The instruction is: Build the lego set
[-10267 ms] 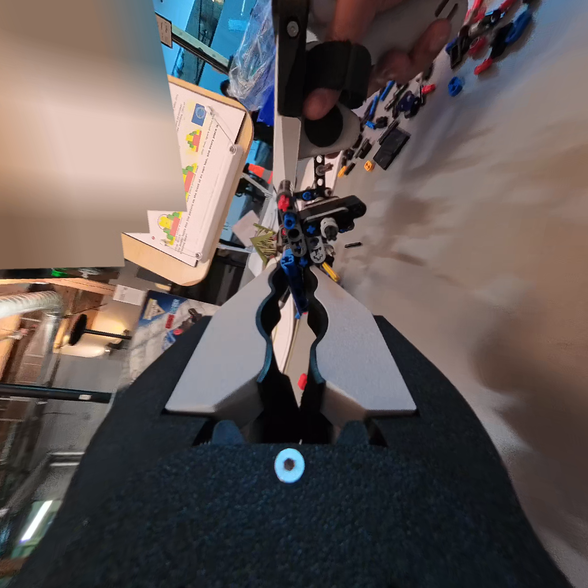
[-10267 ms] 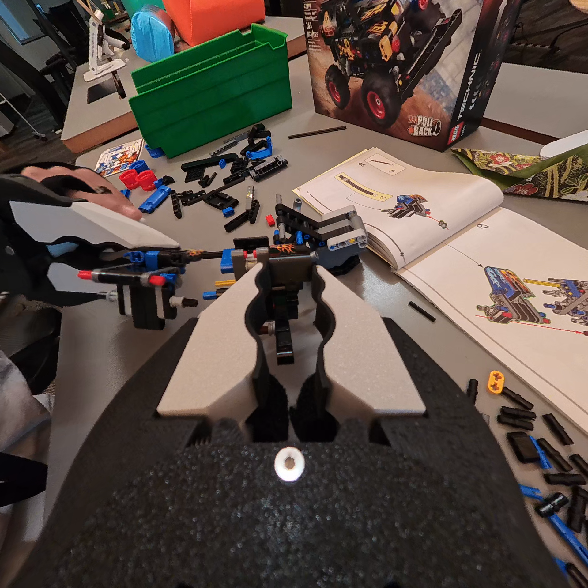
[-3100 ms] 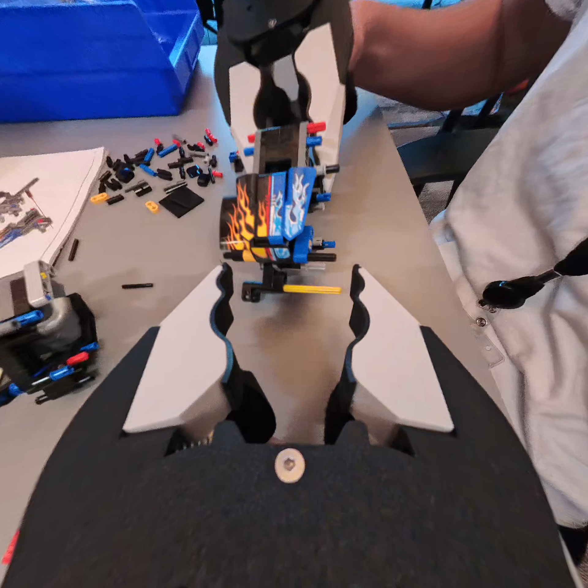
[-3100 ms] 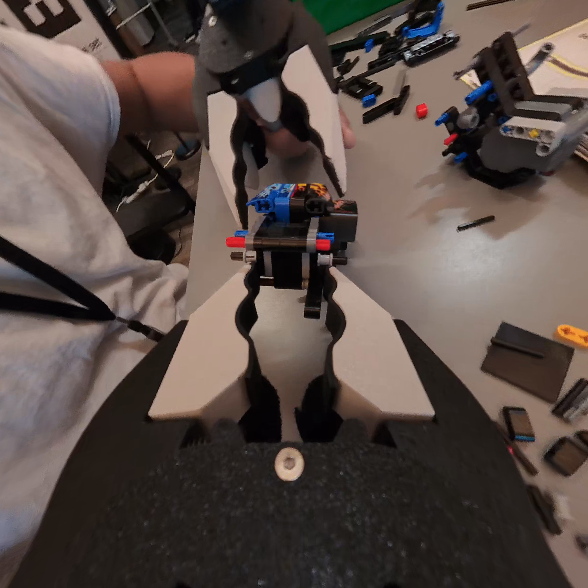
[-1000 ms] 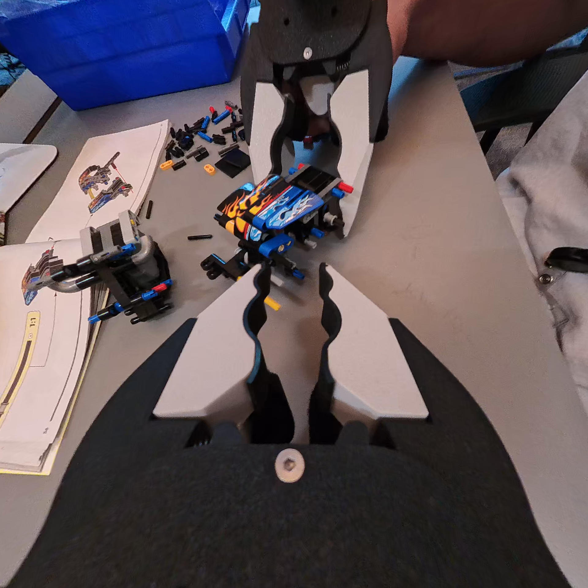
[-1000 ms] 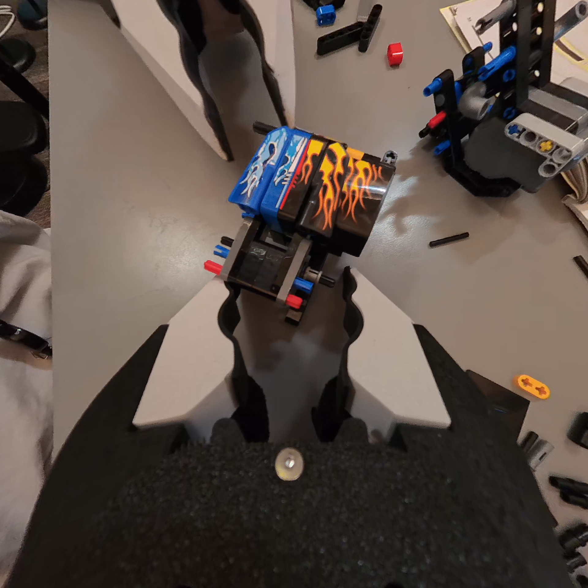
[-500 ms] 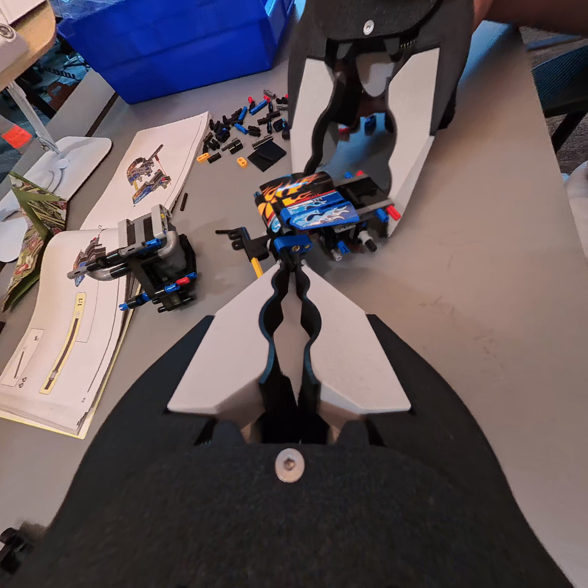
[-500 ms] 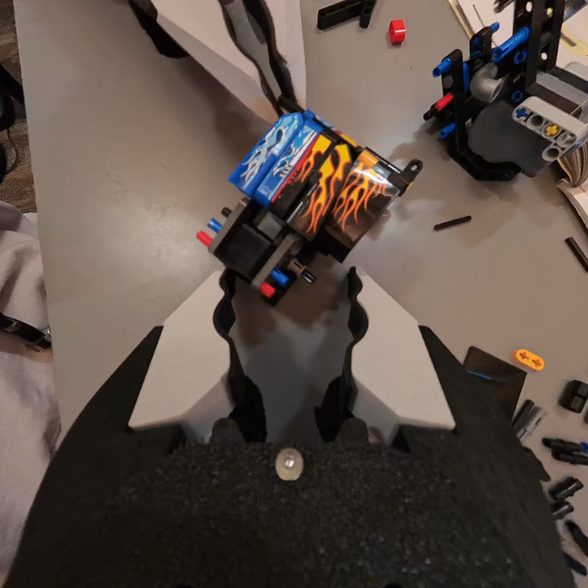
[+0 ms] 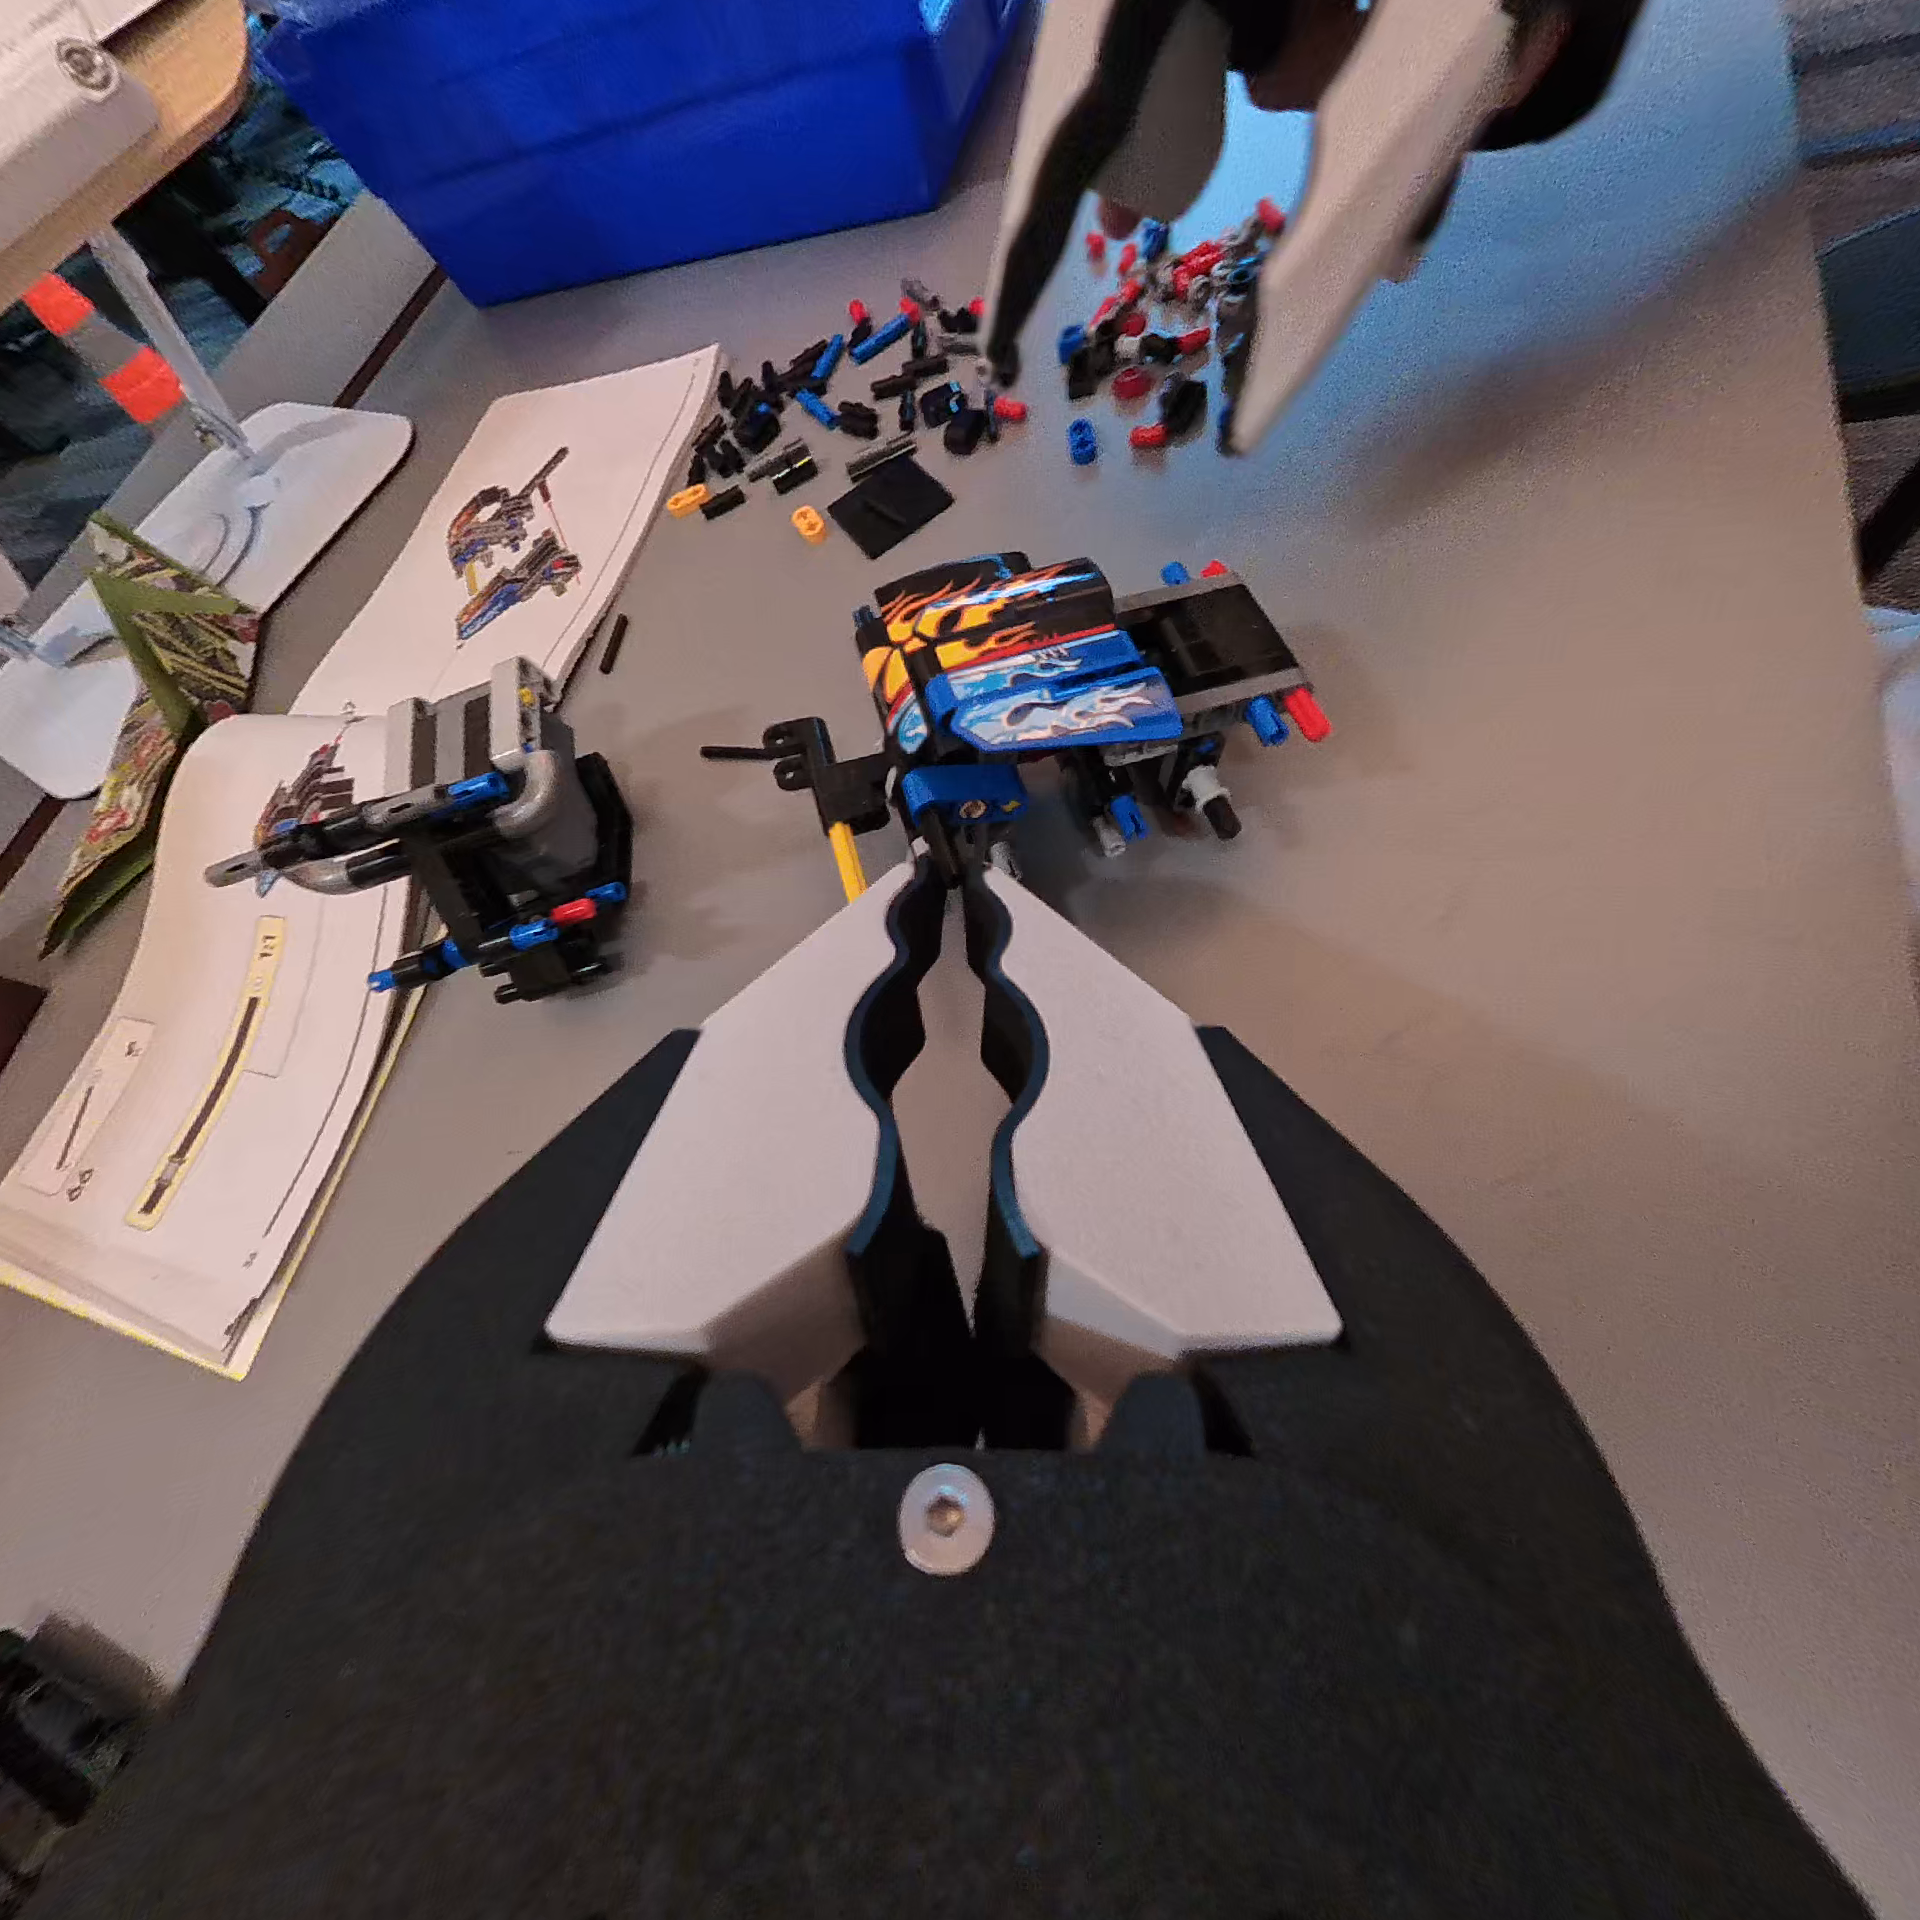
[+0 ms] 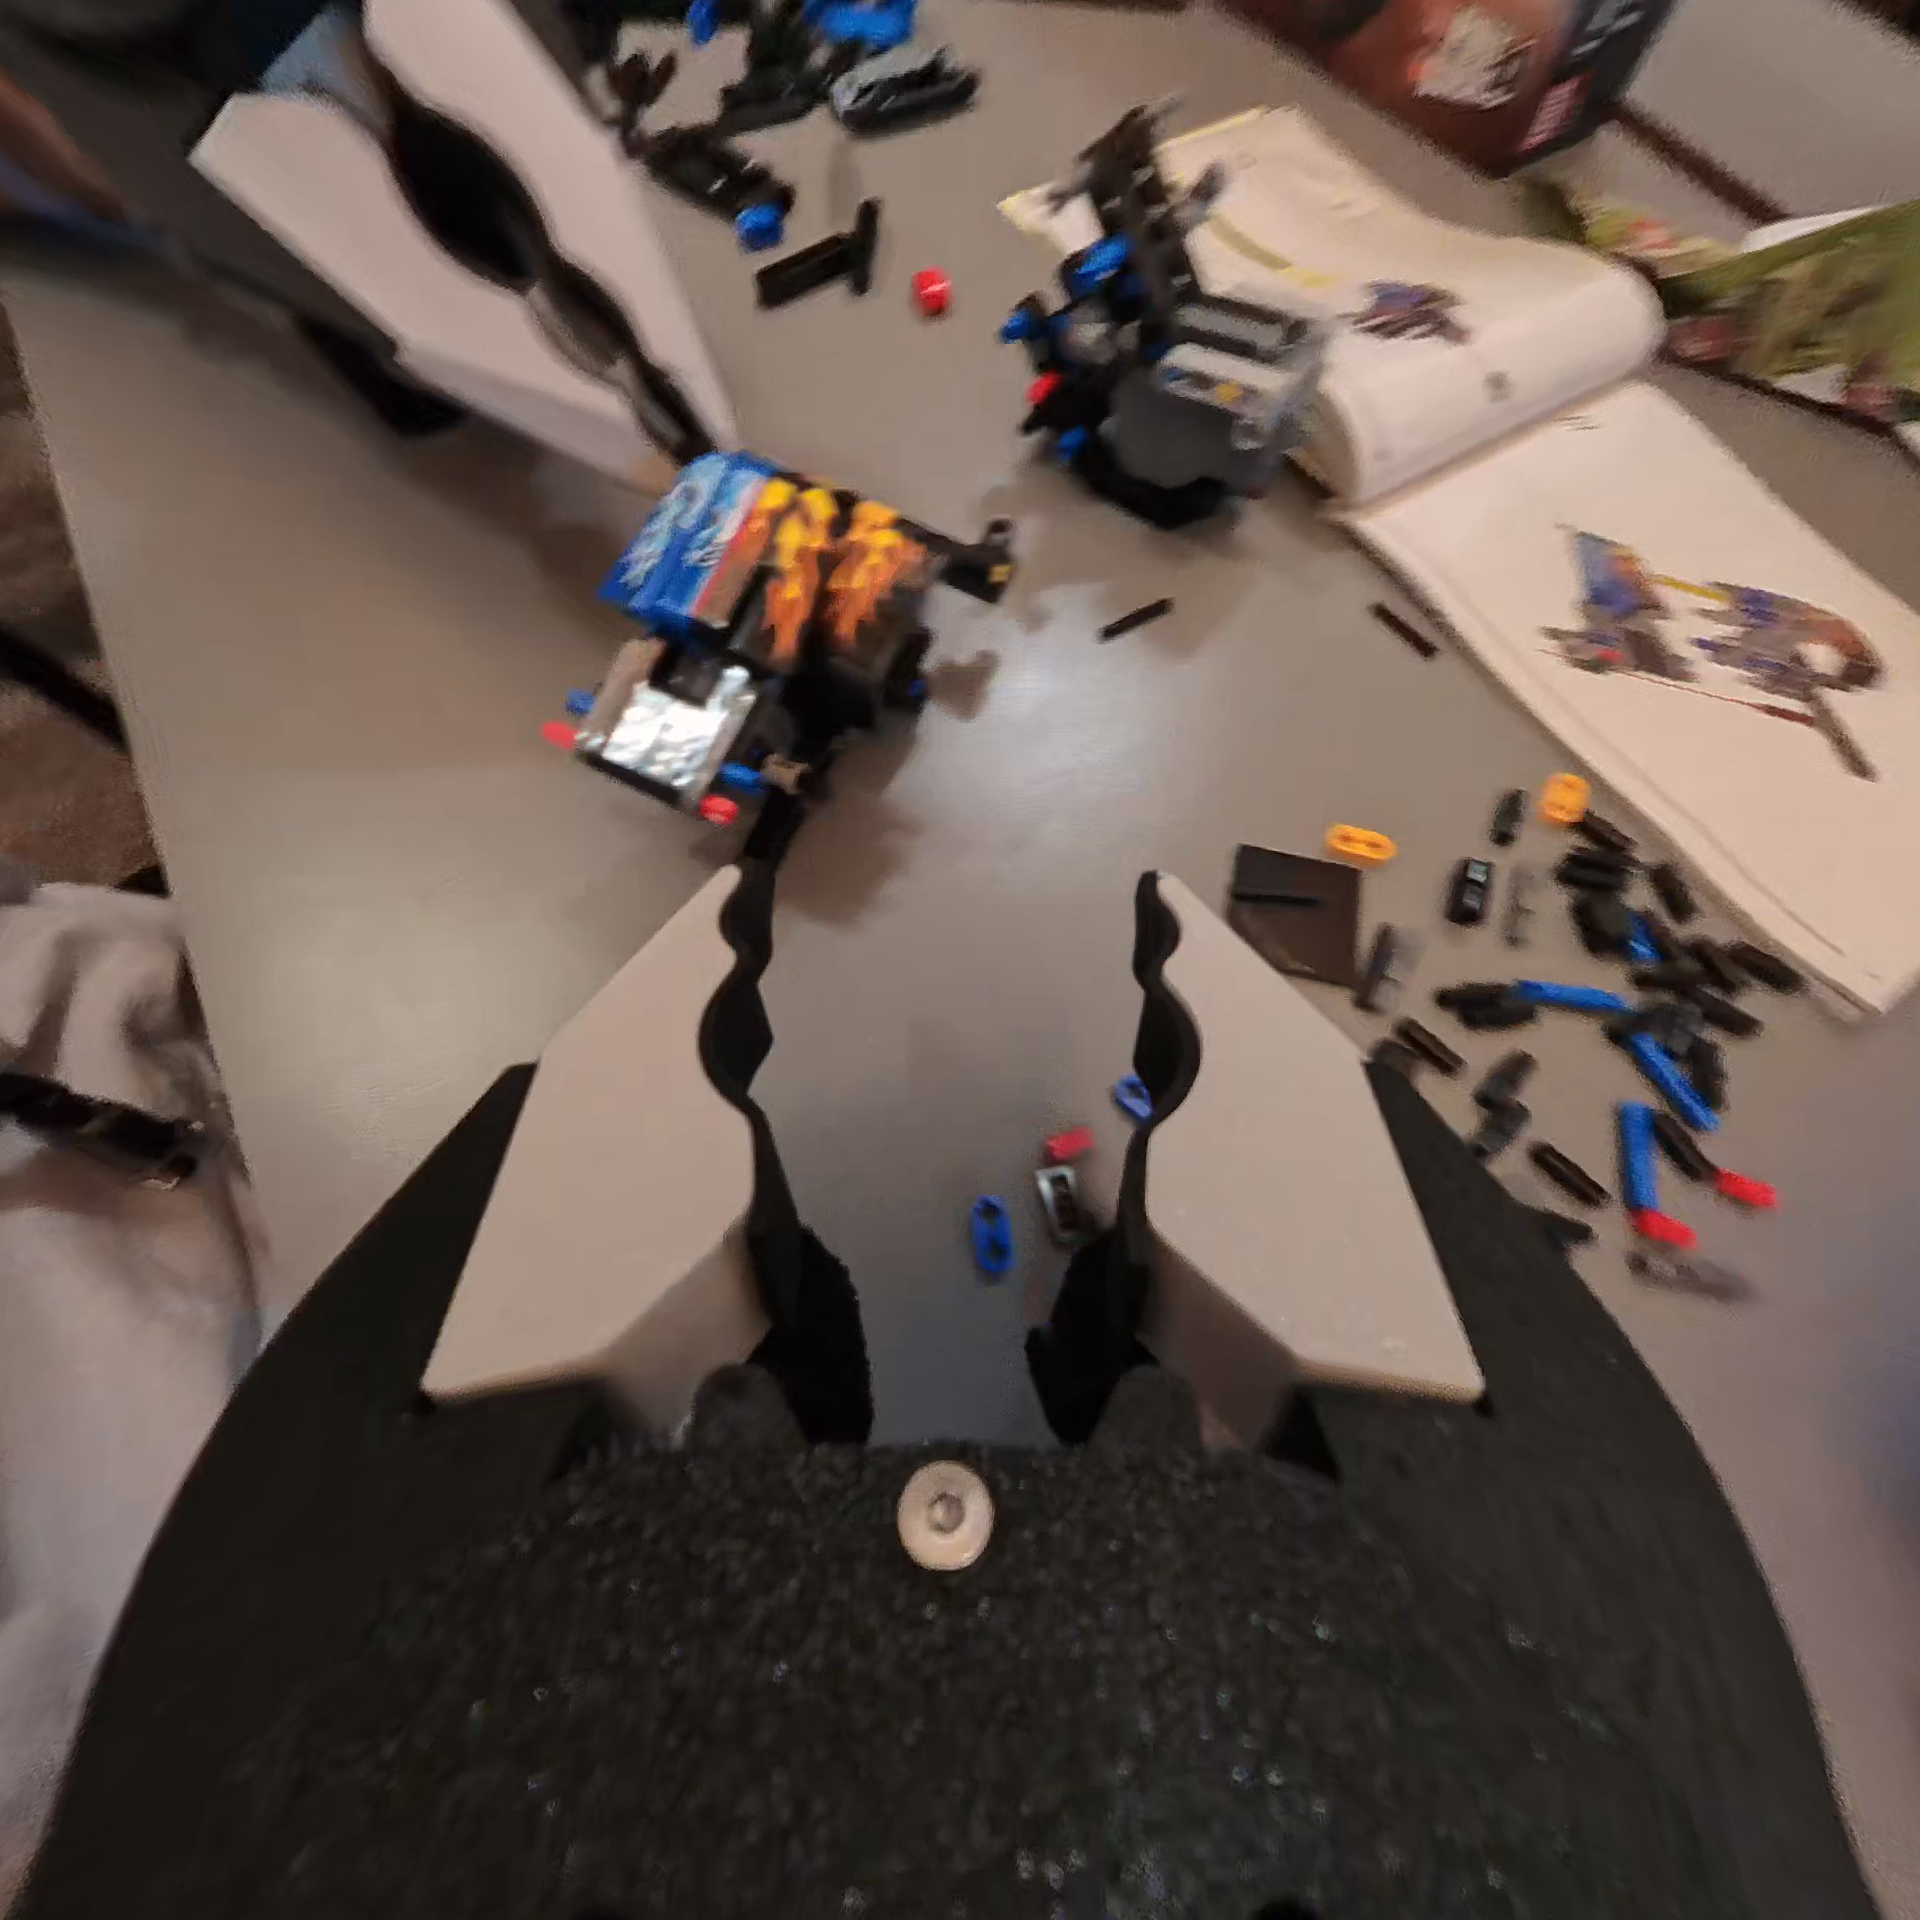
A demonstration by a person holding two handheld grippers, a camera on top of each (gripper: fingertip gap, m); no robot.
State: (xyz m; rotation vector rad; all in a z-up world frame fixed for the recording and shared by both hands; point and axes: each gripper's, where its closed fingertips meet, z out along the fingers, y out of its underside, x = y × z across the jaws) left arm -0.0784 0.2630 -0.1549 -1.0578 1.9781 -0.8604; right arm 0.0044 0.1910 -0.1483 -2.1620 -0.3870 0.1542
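Nearest in the left wrist view, the left tool (image 9: 951, 878) has its two pale fingers drawn nearly together, and their tips pinch a small dark stub that hangs below the blue front corner of the flame-decorated truck body (image 9: 1023, 665). That body, black and blue with orange and white flames, rests on the grey tabletop (image 9: 1507, 935) just ahead of the tips, with a yellow axle (image 9: 847, 857) and a black connector (image 9: 805, 764) sticking out on its left.

In the right wrist view, the right tool (image 10: 940, 894) hovers empty above the tabletop, its fingers wide apart, with the truck body ahead and to its left, well clear of them. A few blue and red pins lie on the tabletop between the fingers.

To the left of the truck body in the left wrist view stands a grey and black chassis block (image 9: 499, 810), partly on the open instruction booklet (image 9: 312, 935). Farther off lies a scatter of loose pieces (image 9: 914, 384), then a blue bin (image 9: 644, 135).

The step in hand appears to be steadying the body with the left tool while the right fetches the next piece. It would go best if the left grip stays firm but gentle, since a thin stub could twist or pop loose, and if the right tool closes squarely on a single pin.
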